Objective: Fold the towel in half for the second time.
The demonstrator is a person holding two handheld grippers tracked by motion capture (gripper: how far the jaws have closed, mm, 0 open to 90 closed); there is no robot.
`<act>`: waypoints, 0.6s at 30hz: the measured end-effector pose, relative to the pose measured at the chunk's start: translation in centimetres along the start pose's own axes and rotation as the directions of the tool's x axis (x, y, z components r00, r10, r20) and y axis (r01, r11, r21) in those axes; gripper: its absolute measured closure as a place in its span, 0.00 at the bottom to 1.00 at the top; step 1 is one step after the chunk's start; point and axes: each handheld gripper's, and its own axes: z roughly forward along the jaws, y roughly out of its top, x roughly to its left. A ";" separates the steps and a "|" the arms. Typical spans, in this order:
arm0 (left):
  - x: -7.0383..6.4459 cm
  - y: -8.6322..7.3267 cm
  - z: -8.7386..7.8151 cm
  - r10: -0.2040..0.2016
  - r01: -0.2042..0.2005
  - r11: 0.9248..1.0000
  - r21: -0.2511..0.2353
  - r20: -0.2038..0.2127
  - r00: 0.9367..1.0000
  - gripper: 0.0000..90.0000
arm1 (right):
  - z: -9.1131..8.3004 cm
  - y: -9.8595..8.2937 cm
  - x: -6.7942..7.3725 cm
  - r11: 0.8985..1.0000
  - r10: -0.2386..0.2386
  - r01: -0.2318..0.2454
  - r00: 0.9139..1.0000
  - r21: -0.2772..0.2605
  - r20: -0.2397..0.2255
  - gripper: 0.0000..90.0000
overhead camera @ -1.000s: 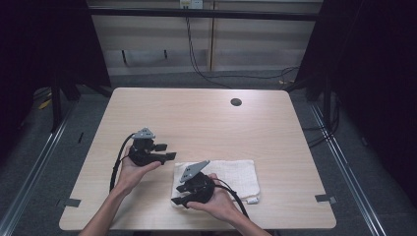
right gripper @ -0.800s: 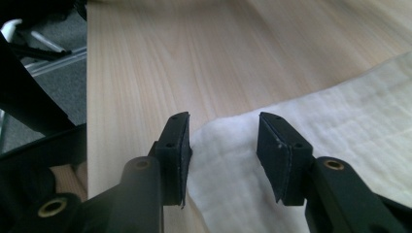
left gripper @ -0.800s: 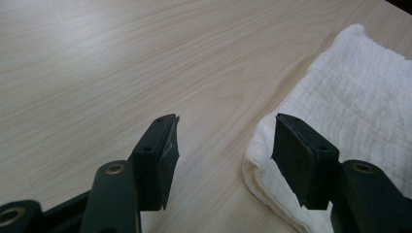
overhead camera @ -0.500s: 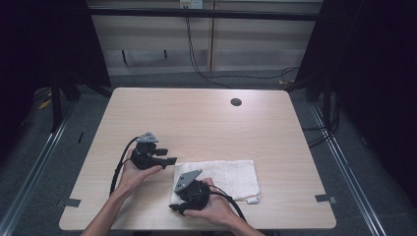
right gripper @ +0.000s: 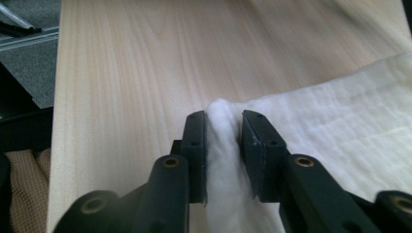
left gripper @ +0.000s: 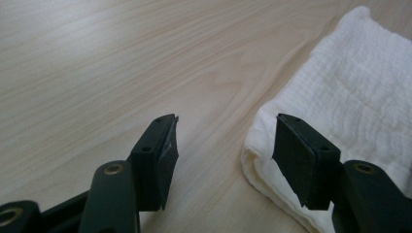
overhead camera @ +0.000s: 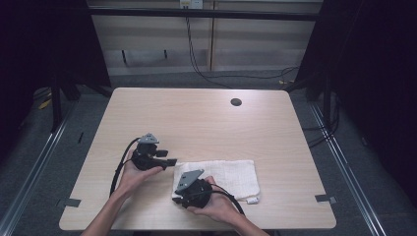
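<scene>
Two grippers flank the white folded cotton towel (overhead camera: 221,175); right gripper (right gripper: 223,141) pinches its near corner; left gripper (left gripper: 223,145) gapes, far corner just right of it.

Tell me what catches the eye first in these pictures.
The white towel lies folded near the front edge of the wooden table. The right gripper has its jaws pinched on one corner of it, while the left gripper stands open at the towel's neighbouring corner, one jaw over bare wood.
</scene>
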 end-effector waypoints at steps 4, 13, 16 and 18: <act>-0.4 -0.1 0.4 0.030 -0.030 0.999 0.036 0.003 1.000 0.46 | -0.1 -0.1 -0.5 1.000 0.028 -0.028 1.000 0.002 -0.006 0.91; -0.7 -0.4 1.5 0.049 -0.052 0.995 0.086 0.042 0.998 0.50 | -0.3 -0.4 -0.8 0.998 0.061 -0.061 0.998 -0.004 -0.018 0.93; -0.9 -0.4 1.8 0.067 -0.072 0.992 0.105 0.051 0.996 0.53 | -0.3 -0.4 -0.7 0.998 0.065 -0.065 0.998 -0.005 -0.018 0.93; -1.0 -0.4 1.9 0.063 -0.069 0.992 0.103 0.058 0.996 0.53 | -0.3 -0.3 -0.6 0.998 0.059 -0.059 0.998 -0.002 -0.013 0.92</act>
